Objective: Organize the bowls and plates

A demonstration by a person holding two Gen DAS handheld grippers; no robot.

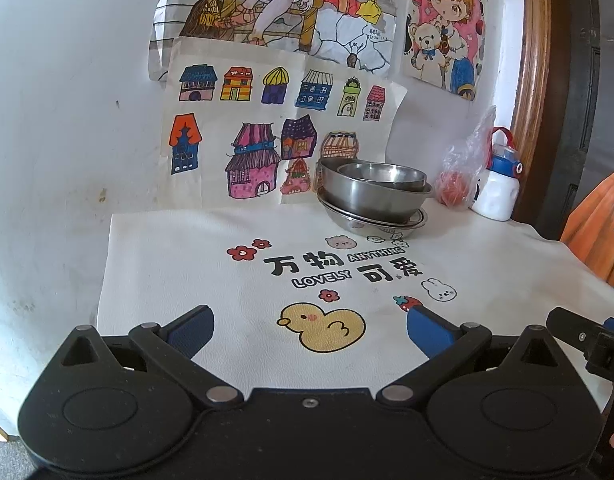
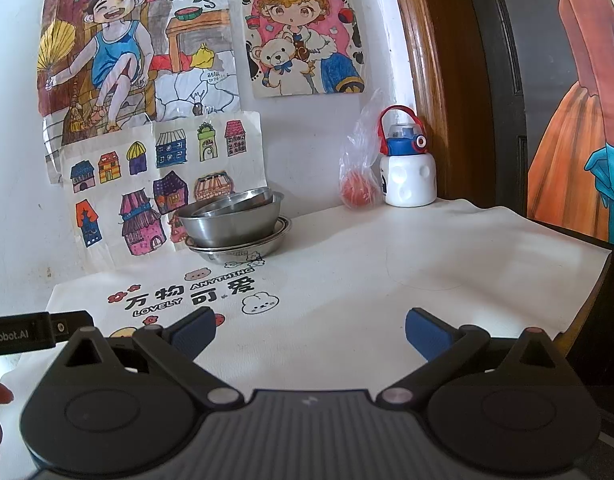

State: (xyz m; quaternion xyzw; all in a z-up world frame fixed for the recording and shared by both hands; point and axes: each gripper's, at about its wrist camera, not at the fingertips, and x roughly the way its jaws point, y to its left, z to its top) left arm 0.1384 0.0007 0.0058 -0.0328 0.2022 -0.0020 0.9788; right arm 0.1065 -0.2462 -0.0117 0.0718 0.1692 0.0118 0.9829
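Both sets of fingers are spread wide and hold nothing: the left gripper [image 1: 310, 330] hovers over the yellow duck [image 1: 322, 327] printed on the white cloth [image 1: 167, 264], and the right gripper [image 2: 310, 330] hangs over a bare part of that cloth, both well apart from the dishes. Farther out, at the back of the bench near the wall, the metalware stands in one stack: a small bowl [image 1: 381, 174] nested, slightly tilted, in a larger bowl [image 1: 371, 196], which sits on shallow steel plates [image 1: 377, 222]. No loose dish shows anywhere else. Judging from this, the gathering looks done or nearly so; at most, the tilted small bowl may want settling. A bagged red thing [image 2: 357, 192] and a white bottle [image 2: 407, 176] stand beside the stack, apart from it.
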